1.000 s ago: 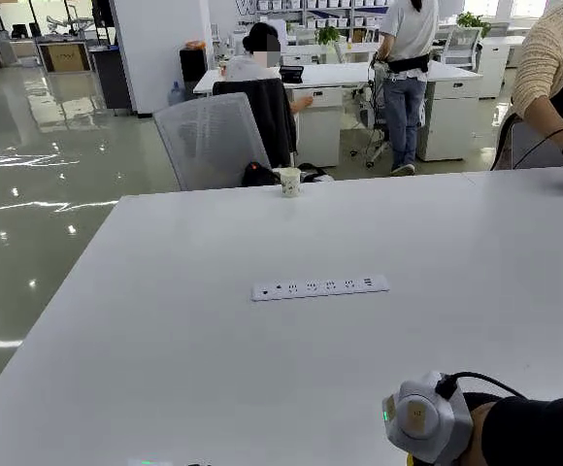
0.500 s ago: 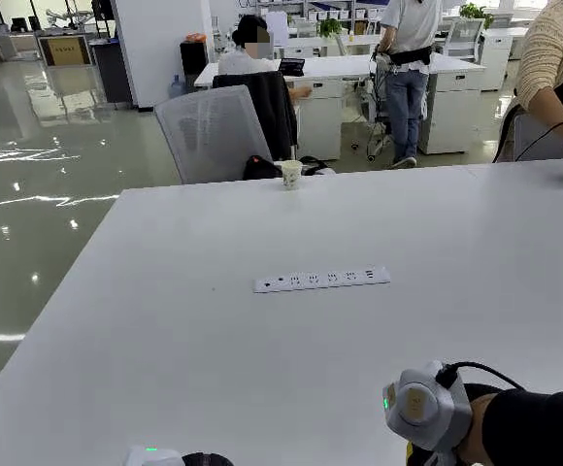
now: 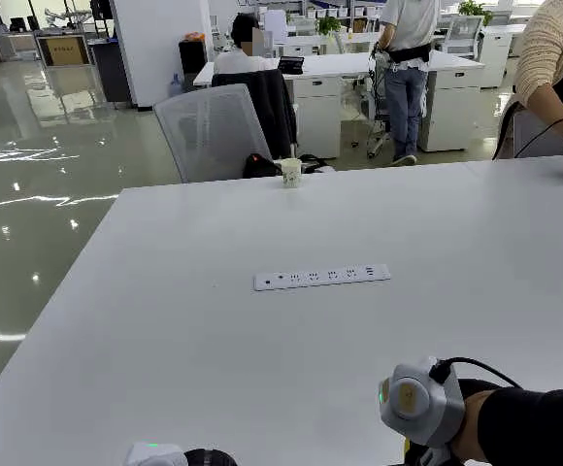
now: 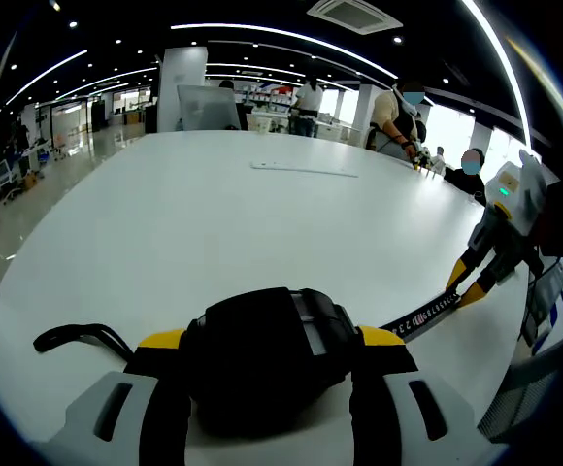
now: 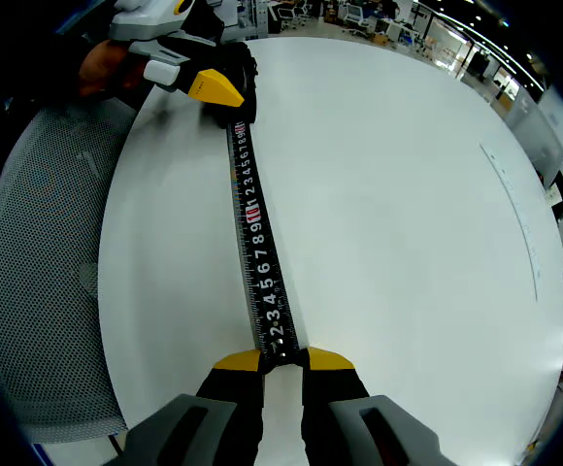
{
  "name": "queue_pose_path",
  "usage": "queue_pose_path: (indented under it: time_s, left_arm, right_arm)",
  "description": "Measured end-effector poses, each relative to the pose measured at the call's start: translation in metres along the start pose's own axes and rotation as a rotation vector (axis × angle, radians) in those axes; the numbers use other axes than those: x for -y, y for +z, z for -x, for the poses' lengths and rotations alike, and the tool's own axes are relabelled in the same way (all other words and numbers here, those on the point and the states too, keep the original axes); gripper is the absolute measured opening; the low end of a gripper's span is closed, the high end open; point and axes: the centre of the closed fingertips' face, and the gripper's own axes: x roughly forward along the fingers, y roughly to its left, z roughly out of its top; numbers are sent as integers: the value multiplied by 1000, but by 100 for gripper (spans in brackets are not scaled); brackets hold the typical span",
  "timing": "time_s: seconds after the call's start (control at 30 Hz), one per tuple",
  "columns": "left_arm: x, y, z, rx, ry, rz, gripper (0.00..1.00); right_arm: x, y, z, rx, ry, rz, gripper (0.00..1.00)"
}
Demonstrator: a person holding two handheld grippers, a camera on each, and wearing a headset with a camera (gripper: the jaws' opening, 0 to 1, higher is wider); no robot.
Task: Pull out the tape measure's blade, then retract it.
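On the white table, on the wearer's side of the power strip and well apart from it: the tape measure's case, black, pinched between the yellow tips of the left claw, closed on it. Off to the right of that, likewise on the near side of the power strip: the right claw, shut tight on the tip of the blade. Blade already drawn out, stretched low over the table, numbers up. Long axis straight from claw to claw, seemingly about parallel to the power strip's length. Mouth of the case pointing right, toward the right claw; hook end pointing away from the case. For retracting, probably: bring the right claw leftward along that same line toward the case, keeping the blade straight, with no snap or kink.
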Motion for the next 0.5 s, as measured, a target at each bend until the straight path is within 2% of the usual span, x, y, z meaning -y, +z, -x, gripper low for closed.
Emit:
queue_pose_path:
  time_s: [0.3, 0.5]
  left_arm:
    - [0, 1, 0, 3, -1, -4, 62]
    - [1, 0, 1, -1, -1, 0, 62]
  right_arm:
    - [-1, 3, -1, -10, -1, 11, 11]
    - [0, 6, 0, 4, 1, 4, 11]
